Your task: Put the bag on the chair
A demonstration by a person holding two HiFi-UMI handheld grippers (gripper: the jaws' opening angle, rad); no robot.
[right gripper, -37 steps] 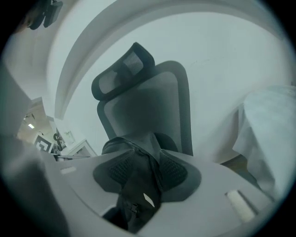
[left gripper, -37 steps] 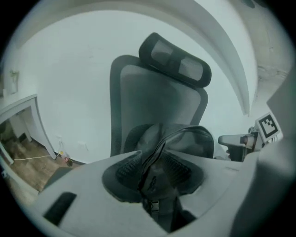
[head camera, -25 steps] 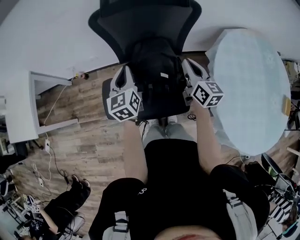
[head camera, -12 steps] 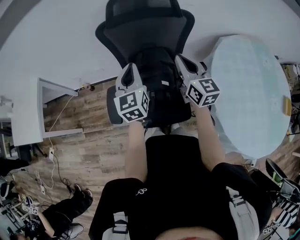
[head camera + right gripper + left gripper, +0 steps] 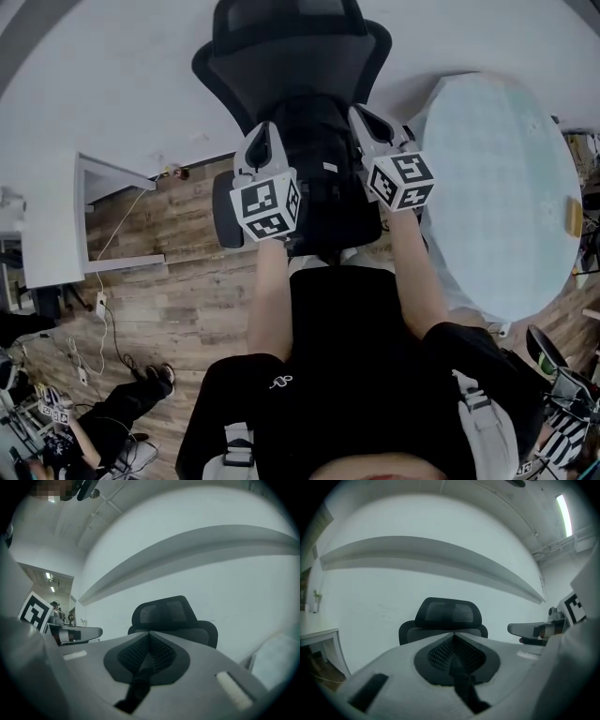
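Nearest the camera are the person's forearms, reaching forward side by side with one tool each.

- **Left hand-held gripper** (image 5: 263, 136): closed. Its own view shows the jaws together, pinching a dark strap (image 5: 461, 686) that runs down out of the pinch.
- **Right hand-held gripper** (image 5: 364, 117): also closed, clamped on a second dark strap (image 5: 138, 679).
- **Why two grips:** one on each side keeps the soft bag level and upright, so it goes down flat rather than swinging or folding.
- **Bag** (image 5: 314, 169): black, between the two tools, over the chair (image 5: 281, 56) seat with its top toward the backrest. It looks seated, but I can't tell whether the full weight is on the cushion or the straps carry some of it.
- **Beyond the bag:** both gripper views look straight at the mesh headrest, so both tools are squared up to the chair. That fits a centred placement against the backrest.
- **Off to the sides:** a round counter (image 5: 497, 178) stands just right of the chair, clear of the bag. Behind it all is a plain wall.

**Versus 1.0 s ago:**
- Both tools sit further forward, toward the backrest.
- The bag has gone with them, deeper onto the seat.
- More of the backrest shows in the head view.

**Versus 0.5 s ago:** almost no change. Motion has basically stopped and the grip is unchanged.

My read is that placement is essentially done and the remaining step is to open both jaws and back out. The main risk is the bag slumping forward off the seat edge once the straps go slack.
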